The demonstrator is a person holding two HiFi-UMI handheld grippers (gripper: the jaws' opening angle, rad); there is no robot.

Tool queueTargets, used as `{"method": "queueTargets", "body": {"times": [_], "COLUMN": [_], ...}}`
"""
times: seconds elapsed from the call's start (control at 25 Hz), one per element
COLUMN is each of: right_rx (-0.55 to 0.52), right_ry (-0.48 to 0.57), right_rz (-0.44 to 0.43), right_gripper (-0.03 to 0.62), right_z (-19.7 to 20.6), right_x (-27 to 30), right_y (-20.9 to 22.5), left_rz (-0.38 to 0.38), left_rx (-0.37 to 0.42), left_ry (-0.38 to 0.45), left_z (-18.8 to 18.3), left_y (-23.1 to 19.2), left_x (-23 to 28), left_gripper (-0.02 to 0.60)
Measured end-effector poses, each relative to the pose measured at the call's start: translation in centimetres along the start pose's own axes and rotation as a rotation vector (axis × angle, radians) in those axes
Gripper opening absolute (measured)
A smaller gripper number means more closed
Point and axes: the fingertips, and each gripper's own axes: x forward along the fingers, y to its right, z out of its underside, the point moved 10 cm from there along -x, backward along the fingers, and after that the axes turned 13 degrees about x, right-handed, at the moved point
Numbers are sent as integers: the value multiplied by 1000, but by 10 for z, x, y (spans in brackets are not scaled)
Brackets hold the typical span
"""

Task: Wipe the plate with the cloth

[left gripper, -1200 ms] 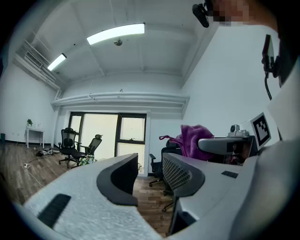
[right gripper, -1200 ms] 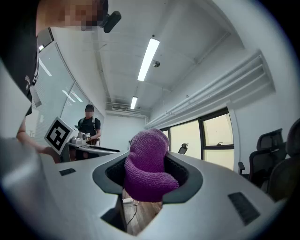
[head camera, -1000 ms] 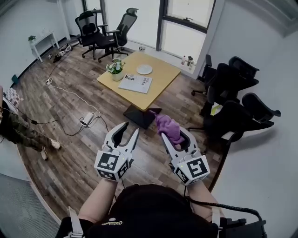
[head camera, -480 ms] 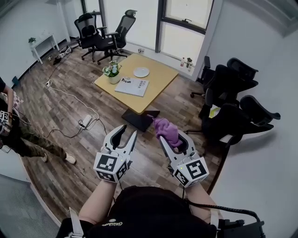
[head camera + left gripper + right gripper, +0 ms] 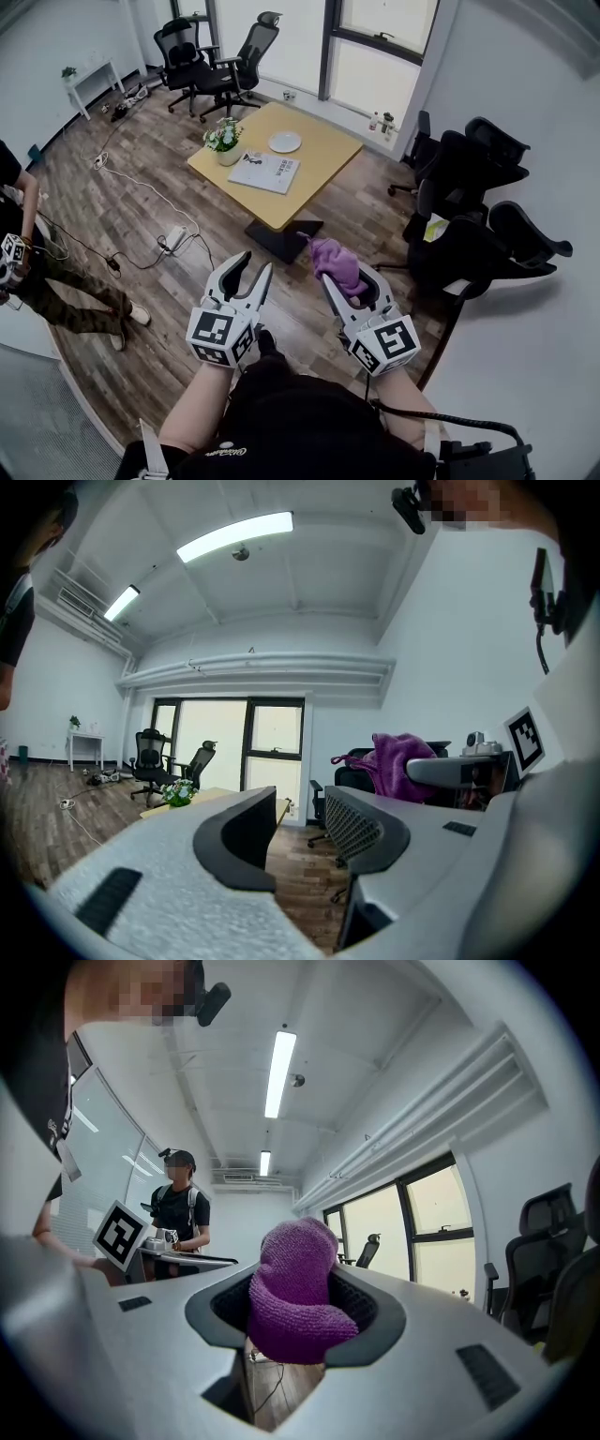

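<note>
1. Wooden floor [image 5: 131,234] lies below both grippers, which are held up in the air.
2. Jaws of the right gripper [image 5: 353,281] pinch the purple cloth [image 5: 336,262], and the cloth bulges out above them.
3. Jaws of the left gripper [image 5: 255,267] stand apart, with nothing between them.
4. Well apart from both, the white plate [image 5: 285,142] sits toward the far edge of the tabletop [image 5: 323,155], near a potted plant [image 5: 223,139] and a paper [image 5: 265,172].

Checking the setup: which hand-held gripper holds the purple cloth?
The right hand-held gripper, shut on the purple cloth; the left hand-held gripper is open and empty.
</note>
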Motion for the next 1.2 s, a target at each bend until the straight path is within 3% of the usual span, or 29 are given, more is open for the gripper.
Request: {"method": "queueTargets", "body": {"times": [0.32, 0.92, 1.2], "right_rx": [-6, -50, -46], "right_ry": [-12, -4, -15], "right_rz": [1, 62, 132], "right_gripper": [179, 180, 180], "right_z": [-7, -25, -23], "right_x": [71, 270, 313], "right_y": [23, 43, 68], "left_rz": [2, 105, 139], "left_rx": [0, 12, 9], "left_ry": [17, 46, 30], "left_z": [3, 15, 25], "left_y": [-53, -223, -257], "left_x": [50, 161, 204], "left_gripper": [167, 167, 164]}}
